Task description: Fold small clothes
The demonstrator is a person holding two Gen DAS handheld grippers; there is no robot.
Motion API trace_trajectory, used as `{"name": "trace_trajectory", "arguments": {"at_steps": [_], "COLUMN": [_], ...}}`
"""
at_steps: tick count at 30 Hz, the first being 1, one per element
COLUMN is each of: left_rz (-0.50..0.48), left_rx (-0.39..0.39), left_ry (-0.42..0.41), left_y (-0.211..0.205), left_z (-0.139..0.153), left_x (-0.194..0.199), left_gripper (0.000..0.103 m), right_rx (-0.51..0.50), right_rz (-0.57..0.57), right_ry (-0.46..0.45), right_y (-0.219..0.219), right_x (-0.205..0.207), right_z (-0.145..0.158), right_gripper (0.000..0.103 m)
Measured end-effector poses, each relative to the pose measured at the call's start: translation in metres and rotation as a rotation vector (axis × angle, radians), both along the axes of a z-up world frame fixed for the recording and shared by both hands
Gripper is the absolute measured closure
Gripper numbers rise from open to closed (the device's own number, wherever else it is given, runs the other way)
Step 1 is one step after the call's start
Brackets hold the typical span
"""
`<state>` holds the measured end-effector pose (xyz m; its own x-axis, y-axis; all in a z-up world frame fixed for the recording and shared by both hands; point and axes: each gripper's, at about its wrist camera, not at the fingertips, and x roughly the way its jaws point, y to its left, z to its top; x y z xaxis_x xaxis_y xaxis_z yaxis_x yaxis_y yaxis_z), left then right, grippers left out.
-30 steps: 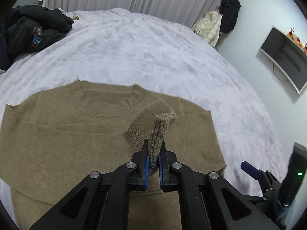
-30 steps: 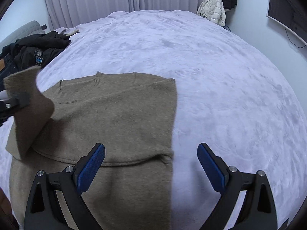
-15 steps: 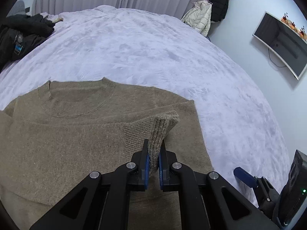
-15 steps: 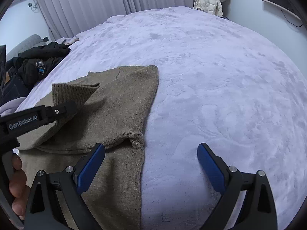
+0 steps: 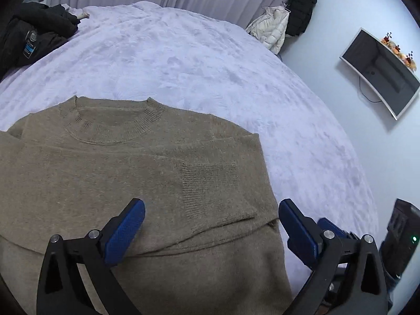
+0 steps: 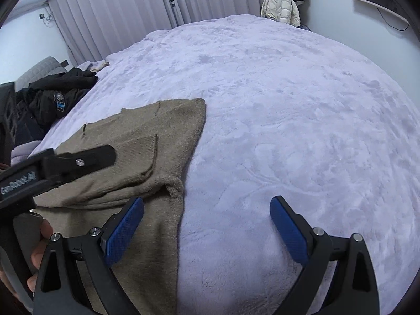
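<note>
Fingers of the left gripper [image 5: 211, 225] spread wide, blue pads [image 5: 124, 229] apart, nothing between them, hovering over the brown sweater [image 5: 110, 173]. Fingers of the right gripper [image 6: 207, 229] likewise splayed and empty, one pad [image 6: 123, 232] above the sweater's right edge, the other over bare bedspread.

Sweater lying flat on the lilac bed [image 5: 183, 60], ribbed collar [image 5: 115, 128] toward the far side. Sleeve folded across the chest, ribbed cuff [image 5: 210, 186] resting near the right edge of the body, flat and released. Right side of the garment folded in to a straight edge.

Seen from the right wrist: left gripper's black arm reaching over the folded sleeve, cuff [image 6: 139, 152] just beyond its tip, a bare hand [image 6: 39, 241] gripping the handle at lower left.

Pile of dark clothing [image 5: 31, 34] at the bed's far left corner. White and black jackets [image 5: 286, 26] hanging by the curtains [image 6: 110, 10]. Wall-mounted screen [image 5: 380, 73] at right.
</note>
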<state>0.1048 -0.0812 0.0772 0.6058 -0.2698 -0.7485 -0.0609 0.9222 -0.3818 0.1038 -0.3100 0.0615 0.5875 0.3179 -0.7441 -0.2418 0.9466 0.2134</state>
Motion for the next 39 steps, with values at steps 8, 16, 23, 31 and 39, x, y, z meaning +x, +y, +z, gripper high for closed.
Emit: {"name": "trace_trajectory", "arguments": {"at_steps": [8, 16, 23, 31, 39], "left_rz": [0.364, 0.594, 0.645, 0.46, 0.27], "left_rx": [0.215, -0.001, -0.01, 0.262, 0.316], "left_ry": [0.094, 0.063, 0.1, 0.223, 0.067], "left_y": [0.132, 0.252, 0.283, 0.224, 0.155], "left_z": [-0.016, -0.033, -0.042, -0.064, -0.027], "left_x": [-0.033, -0.103, -0.107, -0.066, -0.065], "left_gripper": [0.001, 0.001, 0.001, 0.001, 0.001], "right_rx": [0.027, -0.187, -0.248, -0.261, -0.152], "right_rz": [0.149, 0.147, 0.19, 0.123, 0.07], "right_ry": [-0.023, 0.112, -0.008, 0.009, -0.064], "right_y": [0.057, 0.117, 0.122, 0.105, 0.097], "right_x": [0.02, 0.067, 0.055, 0.06, 0.029], "right_z": [0.015, -0.039, -0.017, -0.026, 0.01], "right_gripper": [0.007, 0.014, 0.097, 0.098, 0.043]}}
